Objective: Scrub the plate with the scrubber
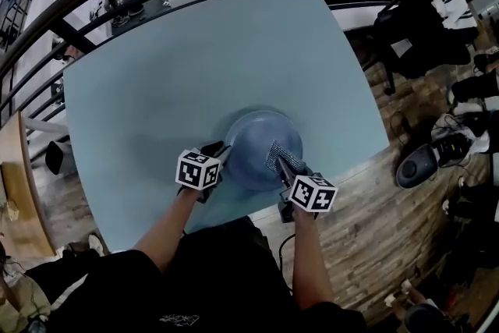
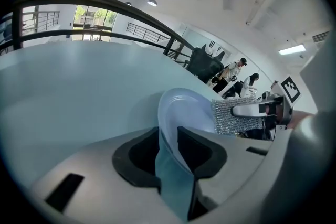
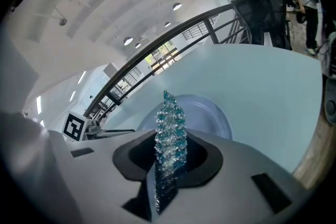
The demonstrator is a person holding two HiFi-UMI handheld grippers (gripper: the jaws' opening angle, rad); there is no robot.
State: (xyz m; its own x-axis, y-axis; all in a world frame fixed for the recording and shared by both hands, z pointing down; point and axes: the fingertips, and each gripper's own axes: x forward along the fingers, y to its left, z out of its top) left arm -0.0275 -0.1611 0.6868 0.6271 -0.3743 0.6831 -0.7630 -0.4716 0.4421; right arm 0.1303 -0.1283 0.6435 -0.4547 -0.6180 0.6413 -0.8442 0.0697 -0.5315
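Head view: my L gripper (image 1: pixel 220 154) clamps plate (image 1: pixel 257 138) rim at left; R gripper (image 1: pixel 284 165) pinches scrubber (image 1: pixel 276 151), seemingly touching plate, on table (image 1: pixel 156 82) near edge.

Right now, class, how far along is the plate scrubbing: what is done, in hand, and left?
Done: both things are gripped. The left gripper is shut on the plate at its rim; the right gripper is shut on the silvery scrubber. In hand: the scrubber sits over the plate's right side, though contact cannot be confirmed. Left: probably scrubbing the rest of the plate's face.
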